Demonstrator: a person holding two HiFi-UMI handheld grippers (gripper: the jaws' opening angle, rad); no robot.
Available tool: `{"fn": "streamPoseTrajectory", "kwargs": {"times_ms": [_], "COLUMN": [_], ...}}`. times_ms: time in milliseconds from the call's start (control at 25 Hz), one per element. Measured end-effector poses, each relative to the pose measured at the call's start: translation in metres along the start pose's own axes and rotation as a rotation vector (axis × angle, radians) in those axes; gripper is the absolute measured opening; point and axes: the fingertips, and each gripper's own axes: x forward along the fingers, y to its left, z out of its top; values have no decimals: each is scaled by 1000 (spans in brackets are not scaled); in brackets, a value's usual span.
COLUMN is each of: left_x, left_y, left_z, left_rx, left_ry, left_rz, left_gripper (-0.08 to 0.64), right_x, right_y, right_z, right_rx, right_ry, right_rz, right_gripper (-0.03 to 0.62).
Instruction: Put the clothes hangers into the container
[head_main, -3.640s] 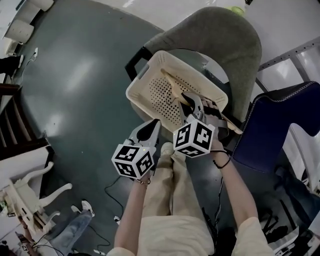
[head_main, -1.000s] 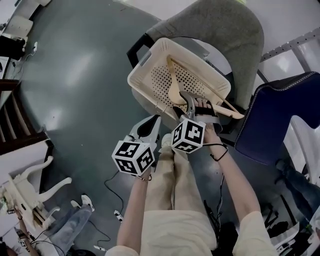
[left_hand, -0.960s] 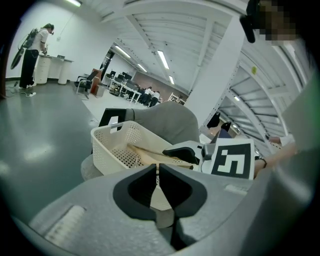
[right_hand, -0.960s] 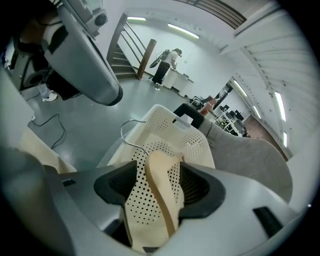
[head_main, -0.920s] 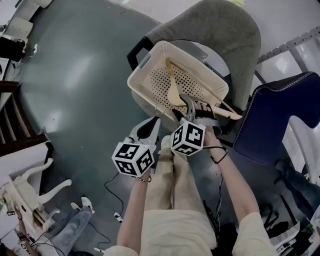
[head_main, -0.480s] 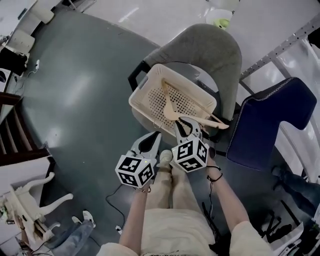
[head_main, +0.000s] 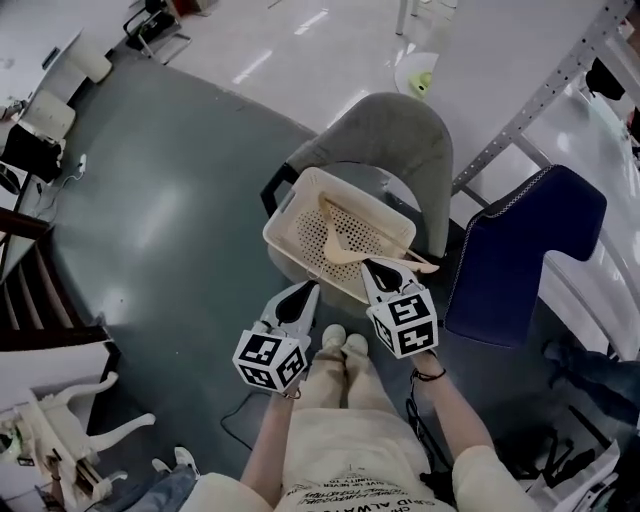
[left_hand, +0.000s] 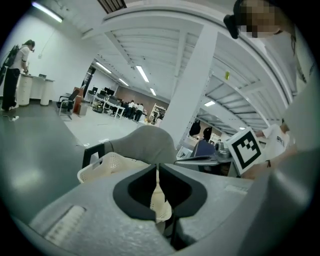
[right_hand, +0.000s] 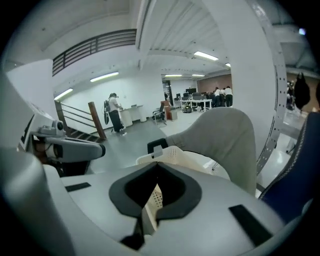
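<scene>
Pale wooden clothes hangers lie inside the cream perforated plastic basket, which sits on the seat of a grey upholstered chair. Only the head view shows them. Each gripper view catches just the basket's rim and wall beyond its own tips. The left tongs are pressed tip to tip and hold nothing. The right tongs have just been closing and now meet with nothing between them. Both are on the person's side of the basket, apart from it. The left gripper view alone catches the right gripper's black-and-white marker cube.
</scene>
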Motion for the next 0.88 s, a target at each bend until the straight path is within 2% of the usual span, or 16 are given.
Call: {"fn": "streamPoseTrajectory", "kwargs": {"times_ms": [280, 600, 880], "left_x": [-11, -25, -36], "left_y": [-23, -34, -44], "left_z": [44, 91, 125], "left_rx": [92, 187, 225], "left_ry": [-56, -141, -215], "left_rz": [-33, -21, -24], "left_gripper": [31, 31, 31], "right_x": [-39, -80, -108], "right_y": [-4, -9, -16], "right_z": [37, 82, 112], "right_rx": [112, 130, 151], "right_ry": [-109, -241, -331], "right_rz": [11, 13, -6], "right_gripper": [3, 2, 2]}}
